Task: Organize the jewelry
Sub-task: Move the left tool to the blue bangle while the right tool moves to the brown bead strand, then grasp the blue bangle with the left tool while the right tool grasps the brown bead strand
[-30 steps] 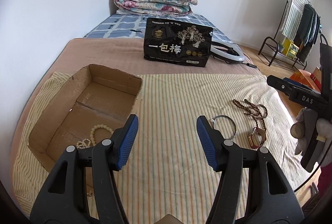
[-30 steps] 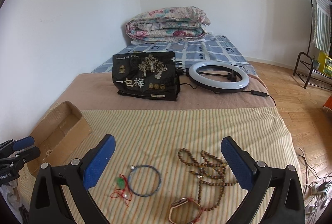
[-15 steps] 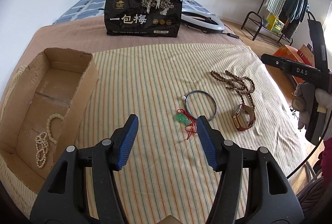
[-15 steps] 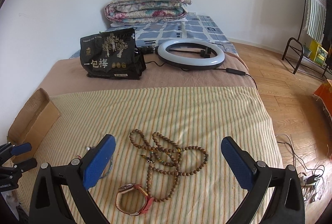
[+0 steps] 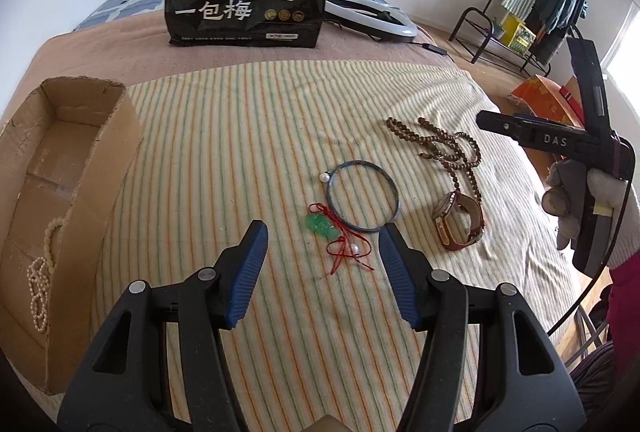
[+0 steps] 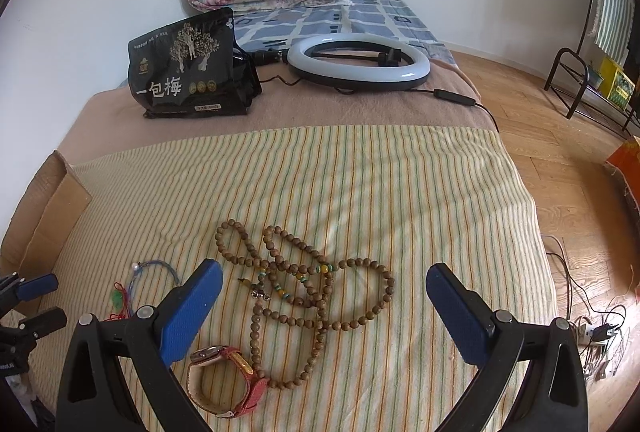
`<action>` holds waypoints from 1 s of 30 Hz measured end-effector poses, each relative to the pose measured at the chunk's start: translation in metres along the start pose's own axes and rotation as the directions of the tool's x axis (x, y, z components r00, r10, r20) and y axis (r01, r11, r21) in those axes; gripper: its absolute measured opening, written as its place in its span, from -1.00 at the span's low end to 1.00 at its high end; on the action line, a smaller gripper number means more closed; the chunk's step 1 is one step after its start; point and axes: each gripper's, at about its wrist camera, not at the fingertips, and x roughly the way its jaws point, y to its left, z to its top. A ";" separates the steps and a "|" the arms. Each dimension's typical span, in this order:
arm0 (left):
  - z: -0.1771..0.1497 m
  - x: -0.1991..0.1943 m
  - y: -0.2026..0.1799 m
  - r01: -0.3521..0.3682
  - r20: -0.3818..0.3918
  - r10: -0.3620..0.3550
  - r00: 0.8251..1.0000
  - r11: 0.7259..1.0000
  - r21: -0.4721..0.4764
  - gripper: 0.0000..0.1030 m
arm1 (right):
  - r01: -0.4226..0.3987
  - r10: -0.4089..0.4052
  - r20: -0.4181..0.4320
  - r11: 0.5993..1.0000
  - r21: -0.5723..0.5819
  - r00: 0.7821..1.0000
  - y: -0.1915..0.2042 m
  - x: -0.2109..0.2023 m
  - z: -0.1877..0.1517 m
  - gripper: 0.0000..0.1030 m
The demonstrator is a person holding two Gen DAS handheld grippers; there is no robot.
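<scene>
Jade pendant on red cord, centre frame, between wide-open, empty left gripper fingers.
Best lowered straight, pinching pendant, not bangle; right gripper also open, empty.

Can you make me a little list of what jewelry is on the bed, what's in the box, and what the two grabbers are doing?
On striped blanket: brown wooden bead necklace, red-strapped wristwatch, thin blue wire bangle, green pendant on red cord
In cardboard box: cream bead strings
Left gripper: open, above pendant
Right gripper: open, above necklace
</scene>
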 end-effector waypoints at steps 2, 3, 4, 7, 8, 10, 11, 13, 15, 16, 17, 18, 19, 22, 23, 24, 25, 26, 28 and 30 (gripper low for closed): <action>0.002 0.004 -0.010 0.015 -0.005 -0.014 1.000 1.000 0.027 0.16 | -0.004 0.004 -0.002 1.000 -0.001 1.000 0.001 0.002 0.001 0.99; 0.003 0.007 -0.015 0.019 -0.011 -0.019 1.000 0.999 0.042 0.17 | -0.005 0.005 -0.002 1.000 0.000 1.000 0.001 0.003 0.001 0.99; 0.005 0.011 -0.019 0.018 -0.021 -0.017 1.000 0.998 0.052 0.22 | -0.005 0.005 -0.002 1.000 0.000 1.000 0.002 0.004 0.002 0.99; 0.010 0.024 -0.026 0.037 -0.050 -0.034 0.998 0.998 0.054 0.35 | -0.003 0.003 -0.001 1.000 -0.002 1.000 0.003 0.005 0.002 0.99; 0.011 0.029 -0.027 0.041 -0.060 -0.038 0.998 0.998 0.052 0.35 | -0.002 0.002 -0.001 1.000 -0.001 1.000 0.003 0.006 0.002 0.99; 0.015 0.037 -0.030 0.032 -0.072 -0.029 0.997 0.998 0.052 0.35 | 0.000 0.000 -0.003 1.000 0.002 1.000 0.002 0.007 0.002 0.99; 0.017 0.041 -0.031 0.029 -0.074 -0.026 0.997 0.998 0.050 0.35 | 0.001 -0.001 -0.004 1.000 0.005 1.000 0.001 0.007 0.002 0.99; 0.021 0.047 -0.032 0.030 -0.081 -0.027 0.996 0.999 0.042 0.35 | 0.005 -0.005 -0.004 1.000 0.009 1.000 -0.001 0.008 0.003 0.99; 0.027 0.055 -0.031 0.036 -0.093 -0.033 0.995 0.999 0.030 0.35 | 0.010 -0.010 -0.001 1.000 0.015 1.000 -0.004 0.009 0.003 0.99; 0.028 0.058 -0.031 0.037 -0.100 -0.035 0.994 0.999 0.023 0.35 | 0.011 -0.011 0.000 1.000 0.020 1.000 -0.005 0.009 0.004 0.99; 0.030 0.062 -0.030 0.038 -0.108 -0.036 0.993 0.999 0.016 0.35 | 0.012 -0.012 0.001 1.000 0.026 1.000 -0.007 0.009 0.004 0.99; 0.032 0.066 -0.029 0.038 -0.118 -0.037 0.992 0.999 0.004 0.35 | 0.012 -0.012 0.002 0.999 0.033 1.000 -0.008 0.009 0.005 0.99; 0.033 0.069 -0.027 0.040 -0.125 -0.041 0.991 0.999 -0.010 0.35 | 0.012 -0.012 0.004 0.999 0.039 1.000 -0.010 0.009 0.005 0.99; 0.035 0.076 -0.023 0.055 -0.139 -0.061 0.988 0.997 -0.045 0.35 | 0.008 -0.008 -0.001 0.999 0.053 1.000 -0.013 0.013 0.006 0.99; 0.035 0.078 -0.022 0.054 -0.142 -0.061 0.988 0.997 -0.050 0.35 | 0.010 -0.009 -0.005 0.998 0.054 1.000 -0.014 0.015 0.006 0.99; 0.036 0.080 -0.022 0.054 -0.147 -0.061 0.987 0.997 -0.054 0.35 | 0.012 -0.011 -0.008 0.998 0.055 1.000 -0.014 0.017 0.006 0.99; 0.036 0.083 -0.021 0.056 -0.154 -0.065 0.986 0.996 -0.063 0.35 | 0.014 -0.013 -0.012 0.998 0.056 1.000 -0.015 0.019 0.006 0.99; 0.037 0.086 -0.020 0.061 -0.162 -0.073 0.984 0.995 -0.077 0.35 | 0.016 -0.015 -0.017 0.998 0.058 1.000 -0.015 0.022 0.006 0.99; 0.037 0.091 -0.018 0.069 -0.176 -0.087 0.981 0.992 -0.108 0.35 | 0.018 -0.016 -0.026 0.998 0.066 1.000 -0.017 0.026 0.005 0.99; 0.037 0.094 -0.018 0.066 -0.182 -0.087 0.979 0.991 -0.120 0.35 | 0.009 -0.007 -0.035 0.997 0.077 0.999 -0.018 0.030 0.005 0.99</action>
